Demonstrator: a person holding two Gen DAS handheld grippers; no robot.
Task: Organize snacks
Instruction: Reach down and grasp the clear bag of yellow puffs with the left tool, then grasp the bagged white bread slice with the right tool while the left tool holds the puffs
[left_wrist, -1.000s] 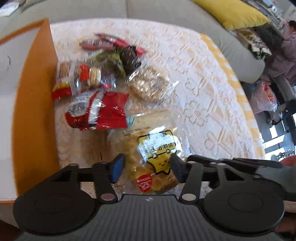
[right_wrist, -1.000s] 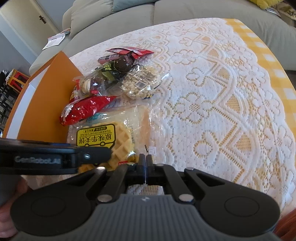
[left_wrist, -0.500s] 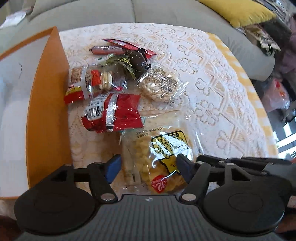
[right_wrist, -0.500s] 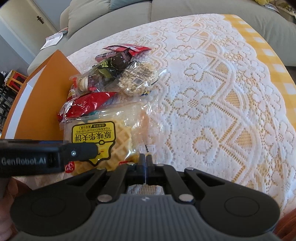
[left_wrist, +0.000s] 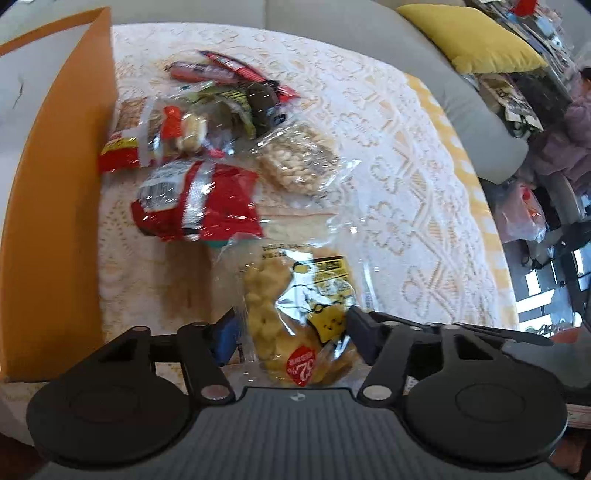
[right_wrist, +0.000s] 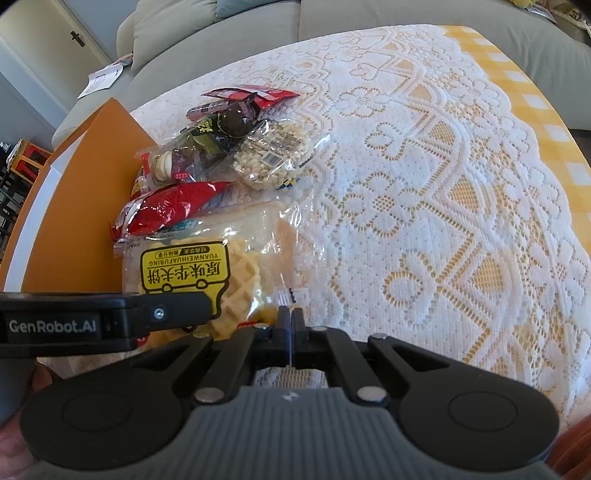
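A clear waffle pack with a yellow label (left_wrist: 295, 317) (right_wrist: 192, 273) lies at the near end of a snack pile. My left gripper (left_wrist: 291, 334) is open, one finger on each side of the pack's near end; its finger (right_wrist: 173, 314) reaches over the pack in the right wrist view. Behind lie a red bag (left_wrist: 199, 201) (right_wrist: 170, 206), a puffed-grain pack (left_wrist: 299, 162) (right_wrist: 269, 155), a red and clear biscuit pack (left_wrist: 147, 144) and dark and red wrappers (left_wrist: 236, 81) (right_wrist: 229, 118). My right gripper (right_wrist: 290, 319) is shut and empty, beside the waffle pack's right edge.
An orange box (left_wrist: 62, 192) (right_wrist: 74, 206) with a white inside stands just left of the pile. The white lace tablecloth (right_wrist: 424, 192) stretches to the right, with a yellow checked border. A grey sofa (right_wrist: 332, 14) runs behind, with a yellow cushion (left_wrist: 476, 48).
My left gripper has moved forward so its open fingers now straddle the waffle pack's near end, and the pack has crumpled and tilted. My right gripper stays shut in place.
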